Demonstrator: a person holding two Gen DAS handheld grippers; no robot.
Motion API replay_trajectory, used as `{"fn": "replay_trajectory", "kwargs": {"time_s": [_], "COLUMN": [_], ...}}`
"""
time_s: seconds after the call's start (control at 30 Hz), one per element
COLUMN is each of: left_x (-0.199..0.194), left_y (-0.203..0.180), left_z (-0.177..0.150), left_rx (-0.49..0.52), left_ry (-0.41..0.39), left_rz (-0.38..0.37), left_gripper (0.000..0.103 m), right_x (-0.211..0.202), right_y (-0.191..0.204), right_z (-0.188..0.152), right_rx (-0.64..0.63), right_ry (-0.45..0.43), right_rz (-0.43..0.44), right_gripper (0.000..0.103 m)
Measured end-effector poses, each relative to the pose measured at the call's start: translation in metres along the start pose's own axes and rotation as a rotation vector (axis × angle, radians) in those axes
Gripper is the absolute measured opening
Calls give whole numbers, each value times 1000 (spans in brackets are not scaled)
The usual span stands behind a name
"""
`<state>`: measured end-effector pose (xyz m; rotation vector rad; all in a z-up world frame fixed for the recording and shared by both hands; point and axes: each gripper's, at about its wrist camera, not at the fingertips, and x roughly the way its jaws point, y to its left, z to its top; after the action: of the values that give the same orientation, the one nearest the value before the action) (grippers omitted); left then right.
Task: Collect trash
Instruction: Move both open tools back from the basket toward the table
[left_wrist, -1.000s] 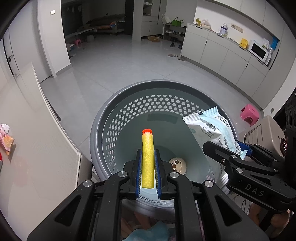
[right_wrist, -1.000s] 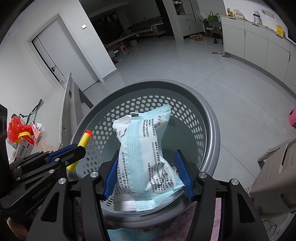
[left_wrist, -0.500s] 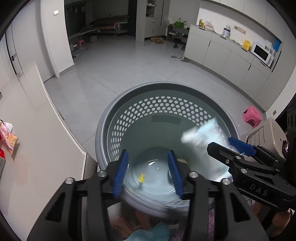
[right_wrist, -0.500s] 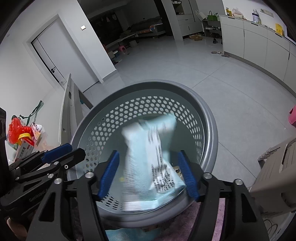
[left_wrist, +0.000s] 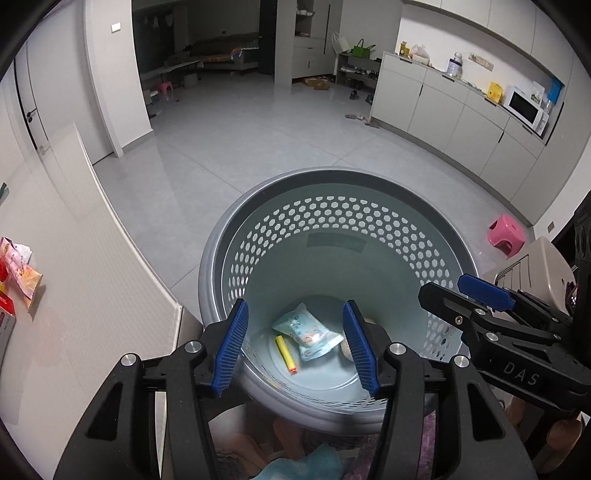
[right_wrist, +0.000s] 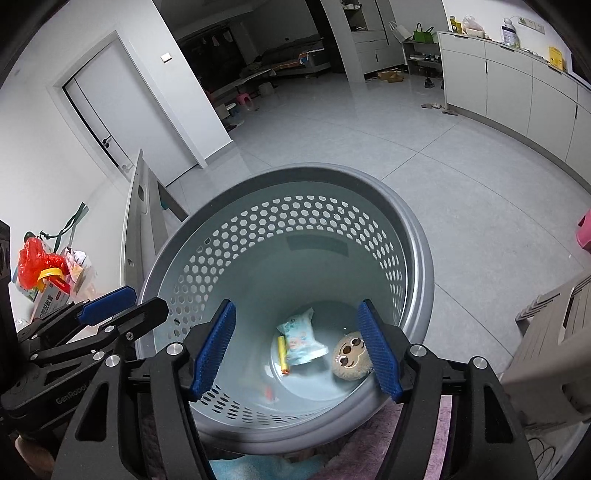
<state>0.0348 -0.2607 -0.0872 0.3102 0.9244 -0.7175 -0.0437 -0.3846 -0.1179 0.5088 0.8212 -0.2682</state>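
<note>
The left gripper (left_wrist: 293, 345) fills the lower middle of its own wrist view, black arms rising from the bottom edge to two blue ribbed pads (left_wrist: 231, 349). Its jaws are opening, with nothing pressed between the pads. In the right wrist view it enters from the lower left edge, angled toward the upper right. The right gripper (right_wrist: 297, 349) sits in the lower centre of its own view, jaws spread apart and empty, blue pads (right_wrist: 378, 347) facing each other. In the left wrist view it reaches in from the lower right.
</note>
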Motion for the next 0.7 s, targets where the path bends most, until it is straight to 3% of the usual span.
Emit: {"fn": "replay_trajectory", "kwargs": {"time_s": [0.7], "left_x": [-20], "left_y": [9], "left_z": [-4], "left_rx": [-18], "left_ry": [-44], "left_rz": [7], "left_gripper": [73], "right_x": [-15], "right_y": [10], "right_z": [-2], "right_rx": [-15], "right_ry": [-23], "right_rz": [-10], "right_gripper": [66]}}
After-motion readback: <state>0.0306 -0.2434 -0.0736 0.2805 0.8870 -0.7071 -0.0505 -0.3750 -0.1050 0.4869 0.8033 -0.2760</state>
